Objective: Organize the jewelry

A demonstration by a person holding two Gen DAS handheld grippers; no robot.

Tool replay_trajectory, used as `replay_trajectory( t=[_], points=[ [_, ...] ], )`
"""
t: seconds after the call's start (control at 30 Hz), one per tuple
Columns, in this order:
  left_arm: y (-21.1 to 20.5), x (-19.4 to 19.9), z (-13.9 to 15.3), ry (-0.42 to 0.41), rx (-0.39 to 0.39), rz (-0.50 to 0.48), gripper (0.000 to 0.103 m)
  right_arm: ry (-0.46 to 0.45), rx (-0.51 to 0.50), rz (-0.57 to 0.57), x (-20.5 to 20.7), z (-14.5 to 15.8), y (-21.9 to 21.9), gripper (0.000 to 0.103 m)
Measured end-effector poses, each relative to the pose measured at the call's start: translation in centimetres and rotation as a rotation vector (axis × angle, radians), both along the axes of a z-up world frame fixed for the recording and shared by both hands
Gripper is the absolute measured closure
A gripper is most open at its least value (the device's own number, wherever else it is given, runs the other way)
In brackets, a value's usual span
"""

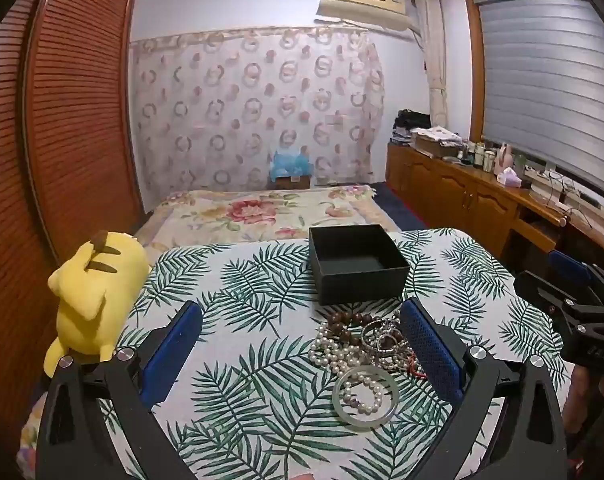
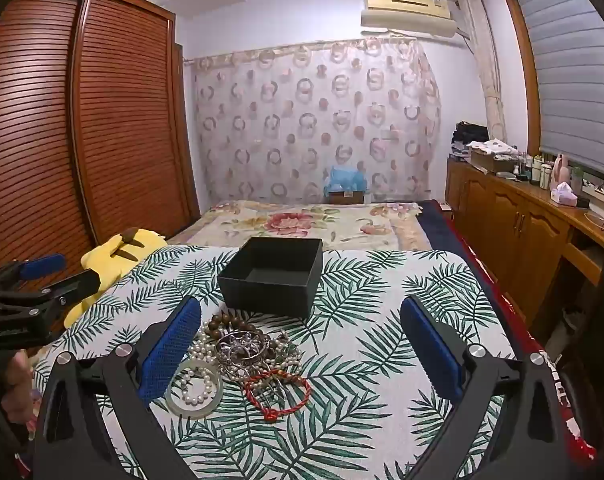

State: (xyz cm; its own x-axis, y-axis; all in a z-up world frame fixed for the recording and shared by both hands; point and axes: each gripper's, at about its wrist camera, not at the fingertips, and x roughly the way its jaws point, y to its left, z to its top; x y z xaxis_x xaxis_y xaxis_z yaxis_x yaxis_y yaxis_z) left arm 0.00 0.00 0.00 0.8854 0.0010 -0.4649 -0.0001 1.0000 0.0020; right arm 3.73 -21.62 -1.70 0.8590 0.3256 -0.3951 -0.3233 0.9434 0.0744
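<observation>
Table with a white cloth printed in green palm fronds fills the lower half of both views.

Black box, square, lidless, matte, nothing visible inside it. Sits centre frame, just beyond the jewelry.

Yellow plush toy with brown stripes lies at the table's left edge, mid-left of the left wrist view.

Jewelry pile is a tangled heap on the cloth just below the box, bottom centre-left in the right wrist view, bottom centre-right in the left one. Contents by size:
- pale green translucent bangle, flat on the cloth at the near edge of the pile, with a small pearl bracelet coiled inside it
- red cord bracelet, a loose loop with a knot, right of the bangle
- silver bangles, several stacked and interlocked mid-pile
- dark brown wooden bead strand, far side, nearest the box
- white pearl strand, bunched on the left of the pile

Left gripper: blue-padded jaws spread wide, holding nothing; pile sits by its right finger, contact unclear.

Right gripper: jaws fully apart, holding nothing; pile sits by its left finger.
</observation>
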Motion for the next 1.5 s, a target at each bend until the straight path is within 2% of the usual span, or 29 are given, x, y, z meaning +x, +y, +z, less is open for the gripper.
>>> replay_trajectory(
  t=[1.5],
  points=[
    [-0.5, -0.2, 0.9, -0.014, 0.007, -0.004, 0.007, 0.000, 0.009, 0.001, 0.1, -0.1, -0.1, 0.003]
  ],
)
